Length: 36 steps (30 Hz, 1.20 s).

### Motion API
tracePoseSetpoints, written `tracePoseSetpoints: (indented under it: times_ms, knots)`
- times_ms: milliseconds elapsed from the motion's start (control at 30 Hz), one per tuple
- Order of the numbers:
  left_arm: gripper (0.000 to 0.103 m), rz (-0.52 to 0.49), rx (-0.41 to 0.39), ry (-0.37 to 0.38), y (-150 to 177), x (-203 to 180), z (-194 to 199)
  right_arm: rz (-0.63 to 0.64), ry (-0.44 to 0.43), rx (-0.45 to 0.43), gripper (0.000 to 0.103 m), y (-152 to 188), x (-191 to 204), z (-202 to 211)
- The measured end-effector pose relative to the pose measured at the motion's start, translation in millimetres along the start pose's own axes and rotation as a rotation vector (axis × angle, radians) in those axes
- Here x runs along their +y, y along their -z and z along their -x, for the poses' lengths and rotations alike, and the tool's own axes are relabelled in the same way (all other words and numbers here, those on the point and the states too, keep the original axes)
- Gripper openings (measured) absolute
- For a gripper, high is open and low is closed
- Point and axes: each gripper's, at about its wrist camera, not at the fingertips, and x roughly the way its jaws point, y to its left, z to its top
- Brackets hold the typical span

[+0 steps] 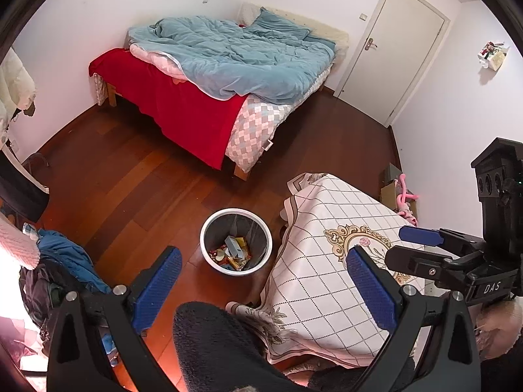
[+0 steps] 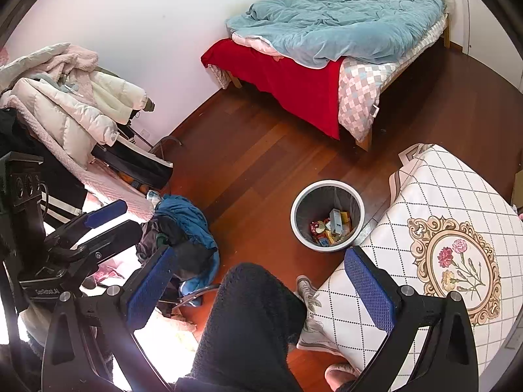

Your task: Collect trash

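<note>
1. Floorboards (image 1: pixel 137 176) of dark red wood fill the middle of the room, and no loose litter shows on the bare stretch between the bed and the bin.
2. Bed (image 1: pixel 209 75) against the far wall, with a blue quilt and a red blanket hanging off the near side; it stands well apart from both grippers.
3. Bench (image 1: pixel 330 228) under a white diamond-pattern cloth with a flower medallion, on the right in both views. Its top looks bare of rubbish.
4. Clothes pile (image 2: pixel 183 228) on the left, blue jacket on top, with coats heaped behind it. Whether any scraps hide in it I cannot tell.
5. Bin (image 1: pixel 236 241), round, white-rimmed, lined in dark plastic, standing upright on the floor just beside the bench's hanging cloth. Trash (image 1: pixel 232 252) lies in its bottom: wrappers and a small carton.
6. Left gripper (image 1: pixel 263 289) held high, jaws spread wide and empty. The bin sits ahead of it and below, slightly left of centre between the fingers.
7. Right gripper (image 2: pixel 258 289) likewise released and empty, also raised over the person's dark-clad knee (image 2: pixel 251 320). From it the bin lies ahead and to the right.
8. Judgement: the left gripper looks a little better lined up with the bin; collecting seems largely done, unless pieces remain out of sight.
</note>
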Motion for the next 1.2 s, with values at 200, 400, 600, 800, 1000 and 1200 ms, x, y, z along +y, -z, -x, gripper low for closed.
tracePoseSetpoints:
  times_ms: [200, 400, 600, 800, 1000, 1200]
  knots:
    - [0.103, 0.004, 0.003, 0.004, -2, 2, -1, -0.001, 0.004, 0.003, 0.103, -2, 0, -1]
    - [0.103, 0.004, 0.003, 0.0, -3, 4, -1, 0.001, 0.007, 0.005, 0.103, -4, 1, -2]
    - [0.103, 0.017, 0.003, -0.011, -1, 5, -2, 0.005, 0.002, 0.013, 0.103, -8, 4, -6]
    - [0.103, 0.02, 0.002, -0.013, -1, 6, -2, 0.012, -0.001, 0.019, 0.103, -11, 7, -11]
    - [0.103, 0.02, -0.001, -0.012, -1, 7, -1, 0.018, 0.0, 0.02, 0.103, -14, 8, -13]
    - [0.103, 0.023, -0.001, -0.012, -2, 7, -1, 0.02, 0.003, 0.019, 0.103, -14, 9, -13]
